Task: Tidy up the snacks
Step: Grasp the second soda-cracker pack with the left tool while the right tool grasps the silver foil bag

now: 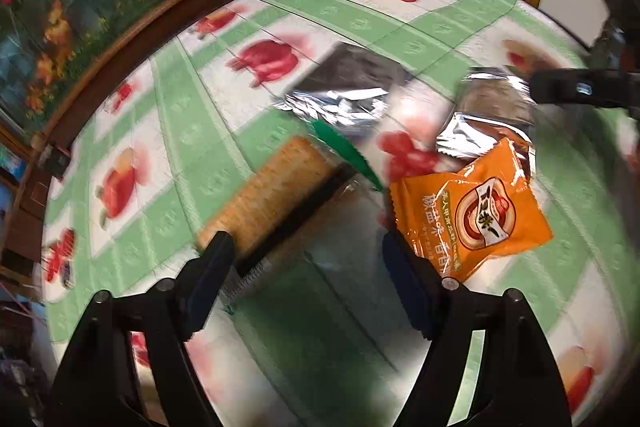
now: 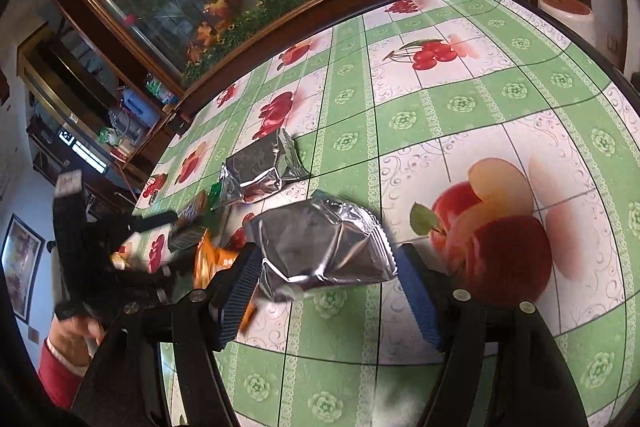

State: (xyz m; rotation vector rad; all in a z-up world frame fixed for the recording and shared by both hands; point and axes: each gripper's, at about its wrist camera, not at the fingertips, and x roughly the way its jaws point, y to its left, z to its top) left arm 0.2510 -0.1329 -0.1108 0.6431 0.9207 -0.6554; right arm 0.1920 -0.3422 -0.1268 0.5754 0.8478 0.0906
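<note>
Silver packet [image 2: 326, 247] lies between the right tongs [image 2: 326, 291], jaws apart, not pressing it. Left tongs [image 1: 308, 267] gape too, cracker sleeve [image 1: 268, 195] beside one finger, nothing held

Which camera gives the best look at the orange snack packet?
The left wrist view. There the orange snack packet lies in full view on the tablecloth, printed face up, just ahead of the left claw. In the right wrist view only a crumpled orange strip shows, mostly hidden behind the right claw.
</note>
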